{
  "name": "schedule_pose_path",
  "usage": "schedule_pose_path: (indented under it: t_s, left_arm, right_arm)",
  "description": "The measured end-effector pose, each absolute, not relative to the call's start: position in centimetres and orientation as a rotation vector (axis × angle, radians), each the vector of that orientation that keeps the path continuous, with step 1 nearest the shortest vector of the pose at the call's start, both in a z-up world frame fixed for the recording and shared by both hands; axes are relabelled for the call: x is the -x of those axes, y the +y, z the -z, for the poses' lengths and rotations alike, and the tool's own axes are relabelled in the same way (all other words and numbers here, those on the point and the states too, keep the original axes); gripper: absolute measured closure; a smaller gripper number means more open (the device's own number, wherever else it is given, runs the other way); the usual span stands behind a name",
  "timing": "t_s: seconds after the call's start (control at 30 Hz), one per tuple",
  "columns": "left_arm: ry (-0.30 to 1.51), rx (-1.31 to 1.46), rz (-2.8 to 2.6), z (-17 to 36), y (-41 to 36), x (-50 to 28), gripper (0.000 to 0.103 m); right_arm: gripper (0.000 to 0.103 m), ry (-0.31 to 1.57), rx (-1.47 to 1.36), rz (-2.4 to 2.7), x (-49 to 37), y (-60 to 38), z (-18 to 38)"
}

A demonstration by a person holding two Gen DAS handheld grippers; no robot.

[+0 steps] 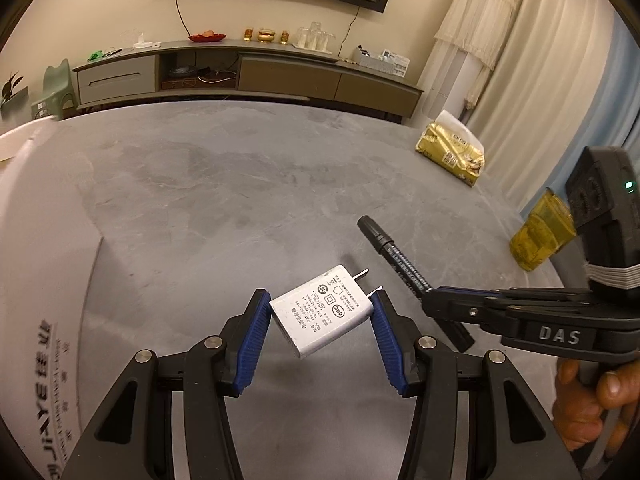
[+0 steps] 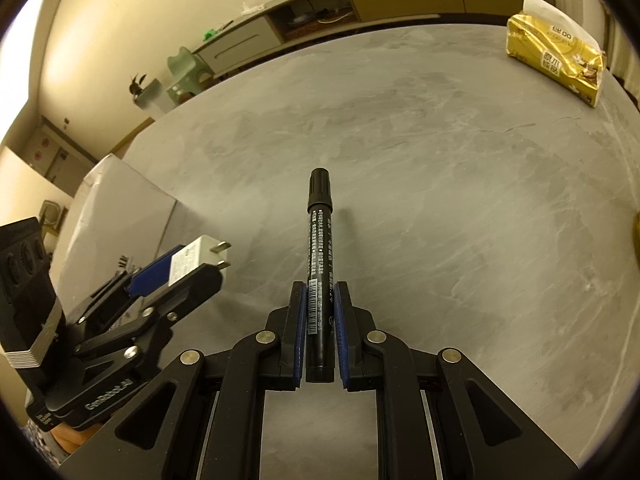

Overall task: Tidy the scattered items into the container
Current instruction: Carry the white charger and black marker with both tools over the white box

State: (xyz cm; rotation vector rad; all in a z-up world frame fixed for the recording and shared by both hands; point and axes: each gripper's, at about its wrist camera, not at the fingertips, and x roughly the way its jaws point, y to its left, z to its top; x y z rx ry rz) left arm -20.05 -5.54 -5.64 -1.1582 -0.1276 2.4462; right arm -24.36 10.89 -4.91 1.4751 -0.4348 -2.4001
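Note:
My left gripper point(image 1: 320, 308) is shut on a white plug adapter point(image 1: 320, 312), its two prongs pointing away and to the right, held above the grey table point(image 1: 240, 200). The same adapter point(image 2: 196, 262) shows at the left of the right wrist view, clamped in the left gripper point(image 2: 188, 272). My right gripper point(image 2: 320, 304) is shut on a black marker point(image 2: 319, 248), cap pointing forward over the table. In the left wrist view the marker point(image 1: 394, 254) sticks out of the right gripper point(image 1: 430, 298). A white box point(image 1: 40, 260) lies at the left; the same box point(image 2: 120, 208) shows in the right wrist view.
A gold tissue pack point(image 1: 452, 152) lies at the table's far right, also seen as the tissue pack point(image 2: 556, 60). A yellow translucent object point(image 1: 540, 240) sits near the right edge. A low TV cabinet point(image 1: 248, 72) runs along the far wall. A hand point(image 1: 592, 400) grips the right tool.

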Motion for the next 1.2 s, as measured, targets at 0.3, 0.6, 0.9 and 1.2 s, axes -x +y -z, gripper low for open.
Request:
schedule_pose_path:
  t_s: [0.3,0.6,0.9,1.2]
  left_arm:
    - [-0.125,1.128,-2.448,3.1,-6.6,17.6,0.05]
    - [-0.112,1.073,-2.469,0.4,-7.6,14.7,0.05]
    - [-0.114,1.017,-2.486,-2.4,-9.4,11.5,0.05]
    - [-0.132,0.98,-2.5,-4.5,-12.0,8.4,0.05]
  right_arm:
    - [0.089,-0.438,-1.41,2.368,22.4,9.1,3.6]
    - [0.089,-0.457,-1.33,2.341,19.7,8.1,1.7]
    - [0.089,-0.464,-1.228,2.327,16.9,6.7,-0.9]
    - [0.089,-0.413,-1.176,2.325,14.4,4.0,-2.0]
